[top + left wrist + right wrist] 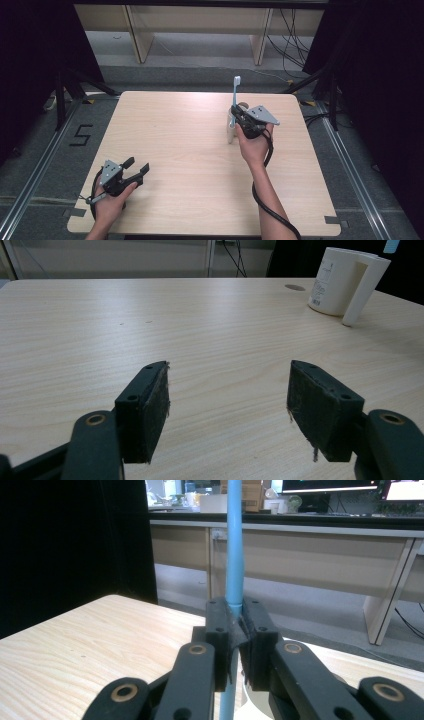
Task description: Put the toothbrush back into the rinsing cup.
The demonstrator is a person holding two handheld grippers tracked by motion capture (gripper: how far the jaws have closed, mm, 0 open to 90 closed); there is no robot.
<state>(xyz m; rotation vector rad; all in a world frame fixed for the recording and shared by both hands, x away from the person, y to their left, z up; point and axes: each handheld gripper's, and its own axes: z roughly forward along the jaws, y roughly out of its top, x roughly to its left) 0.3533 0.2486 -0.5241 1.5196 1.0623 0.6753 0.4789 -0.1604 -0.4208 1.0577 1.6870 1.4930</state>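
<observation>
Apparently mid-placement: right gripper (235, 630) clamped on upright blue toothbrush (234, 540) above white cup (345, 282); left gripper (227, 400) wide open, empty; next, probably lower straight down.

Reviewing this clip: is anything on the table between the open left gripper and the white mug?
Nothing visible. In the left gripper view, bare tabletop runs from the left gripper, jaws apart, to the white mug. The right gripper, above the mug, is clamped on a blue toothbrush held upright.
</observation>
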